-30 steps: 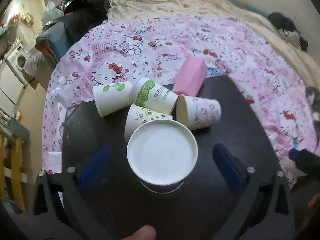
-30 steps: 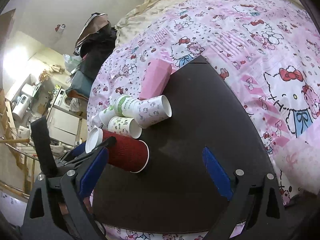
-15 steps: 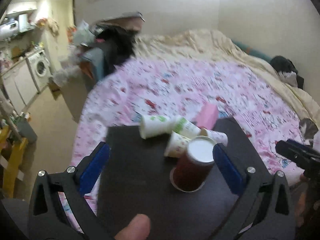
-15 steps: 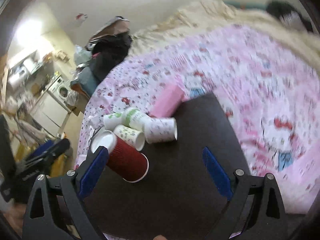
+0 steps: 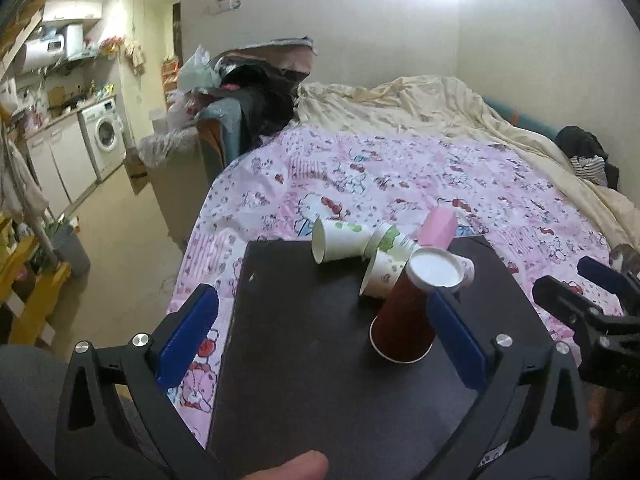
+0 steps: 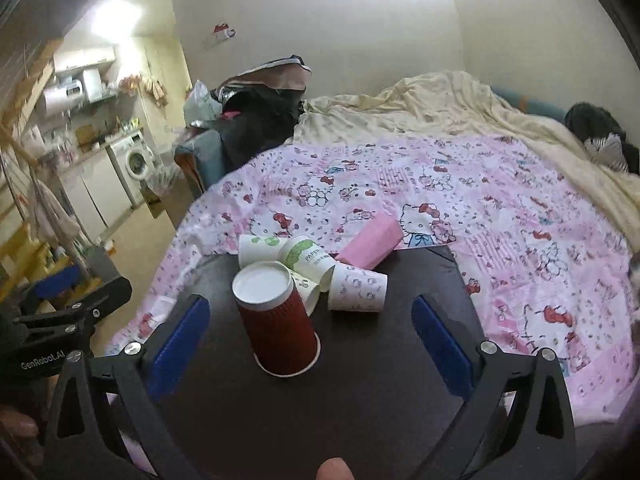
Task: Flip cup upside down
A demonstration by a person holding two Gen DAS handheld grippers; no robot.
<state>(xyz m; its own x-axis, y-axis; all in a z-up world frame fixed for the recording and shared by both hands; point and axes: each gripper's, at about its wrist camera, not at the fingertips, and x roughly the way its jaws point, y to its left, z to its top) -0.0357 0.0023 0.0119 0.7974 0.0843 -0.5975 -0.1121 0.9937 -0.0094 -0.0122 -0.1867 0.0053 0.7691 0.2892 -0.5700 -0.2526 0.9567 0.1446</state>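
A dark red ribbed paper cup (image 5: pixel 404 320) stands upside down on the black table (image 5: pixel 304 380), white base up; it also shows in the right wrist view (image 6: pixel 280 328). My left gripper (image 5: pixel 320 328) is open and empty, pulled back, with the cup near its right finger. My right gripper (image 6: pixel 308 332) is open and empty, the cup between its spread fingers but apart from them. The right gripper shows at the right edge of the left wrist view (image 5: pixel 592 304); the left gripper shows at the left edge of the right wrist view (image 6: pixel 64 312).
Several white printed paper cups (image 6: pixel 356 292) lie on their sides behind the red cup, with a pink box (image 6: pixel 370 242) beyond them. The table rests on a pink Hello Kitty blanket (image 6: pixel 500 216) on a bed. A kitchen area with a washing machine (image 5: pixel 106 134) is at left.
Both grippers have drawn back and up from the table. The left gripper, which was around the red cup a second ago, is now well away. The cup stays upside down.
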